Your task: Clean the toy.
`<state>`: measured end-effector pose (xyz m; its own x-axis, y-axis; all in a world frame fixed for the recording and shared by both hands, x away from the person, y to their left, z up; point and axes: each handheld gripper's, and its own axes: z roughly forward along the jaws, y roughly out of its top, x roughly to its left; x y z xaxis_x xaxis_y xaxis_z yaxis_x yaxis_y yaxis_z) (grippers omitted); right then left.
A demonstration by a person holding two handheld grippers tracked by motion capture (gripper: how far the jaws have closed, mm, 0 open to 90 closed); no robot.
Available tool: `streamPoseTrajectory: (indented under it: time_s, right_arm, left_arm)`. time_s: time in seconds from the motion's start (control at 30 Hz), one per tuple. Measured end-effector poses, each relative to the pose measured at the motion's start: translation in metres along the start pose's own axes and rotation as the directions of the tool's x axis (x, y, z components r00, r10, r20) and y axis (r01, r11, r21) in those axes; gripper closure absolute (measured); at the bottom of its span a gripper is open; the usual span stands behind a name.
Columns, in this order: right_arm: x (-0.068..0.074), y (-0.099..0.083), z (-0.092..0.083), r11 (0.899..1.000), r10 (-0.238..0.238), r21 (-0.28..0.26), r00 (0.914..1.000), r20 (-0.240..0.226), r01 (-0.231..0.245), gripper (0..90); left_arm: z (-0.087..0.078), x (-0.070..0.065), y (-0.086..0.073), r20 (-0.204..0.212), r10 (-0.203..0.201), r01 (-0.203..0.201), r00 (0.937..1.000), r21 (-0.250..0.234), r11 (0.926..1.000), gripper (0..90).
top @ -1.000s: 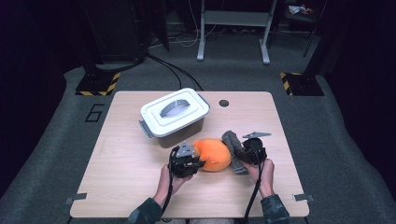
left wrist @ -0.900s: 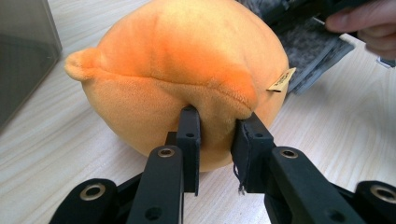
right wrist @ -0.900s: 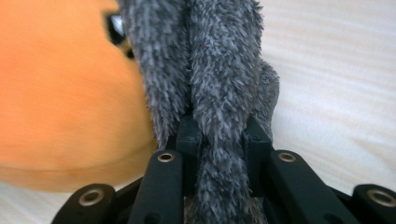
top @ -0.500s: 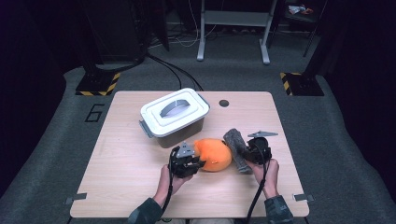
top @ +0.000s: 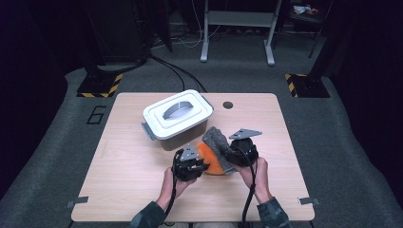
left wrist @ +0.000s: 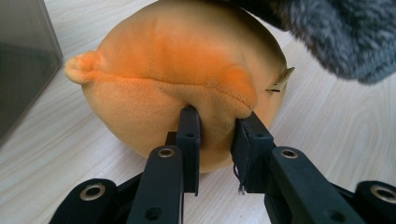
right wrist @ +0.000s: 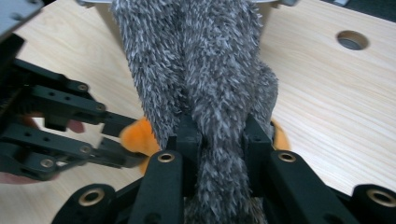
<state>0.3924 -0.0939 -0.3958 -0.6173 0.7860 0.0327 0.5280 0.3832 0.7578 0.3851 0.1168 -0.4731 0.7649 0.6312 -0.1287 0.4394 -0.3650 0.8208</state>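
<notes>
A round orange plush toy [top: 212, 160] lies on the wooden table [top: 133, 180] in front of a white lidded box [top: 176, 116]. My left gripper [top: 202, 165] is shut on a fold of the toy's near side; in the left gripper view the jaws [left wrist: 217, 135] pinch the orange plush [left wrist: 177, 70]. My right gripper [top: 228, 155] is shut on a grey furry cloth [top: 216, 138] and holds it up over the toy. In the right gripper view the cloth [right wrist: 196, 56] hangs between my jaws [right wrist: 219, 130], with the left gripper [right wrist: 122, 140] and orange toy [right wrist: 137, 140] behind.
The box's dark wall [left wrist: 23, 60] stands just left of the toy. A round hole [top: 227, 104] sits in the table's far edge. Bare wood extends left and right of the hands. Grey carpet, cables and stand legs lie beyond the table.
My right gripper has risen and shifted left toward the box, lifting the grey cloth over the orange toy. The left gripper has stayed still on the toy.
</notes>
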Motion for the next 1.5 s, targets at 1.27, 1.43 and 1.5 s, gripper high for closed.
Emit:
streamPoseTrajectory:
  time_s: [1.27,1.43,1.5]
  right_arm:
    - [-0.037,-0.027,0.015,0.991,0.11,0.07,0.9915,0.069,-0.115,73.3]
    - [-0.054,-0.038,0.018,0.983,0.161,0.079,0.9848,0.066,-0.166,73.3]
    - [-0.06,-0.043,0.02,0.979,0.173,0.09,0.9817,0.079,-0.18,73.3]
  left_arm:
    - [0.0,0.001,-0.002,0.016,0.001,-0.001,0.9999,-0.004,1.0,73.8]
    - [0.0,0.002,-0.003,0.019,0.005,-0.005,0.9998,-0.001,1.0,73.8]
    - [0.0,0.002,-0.003,0.018,0.005,-0.005,0.9998,-0.003,1.0,73.8]
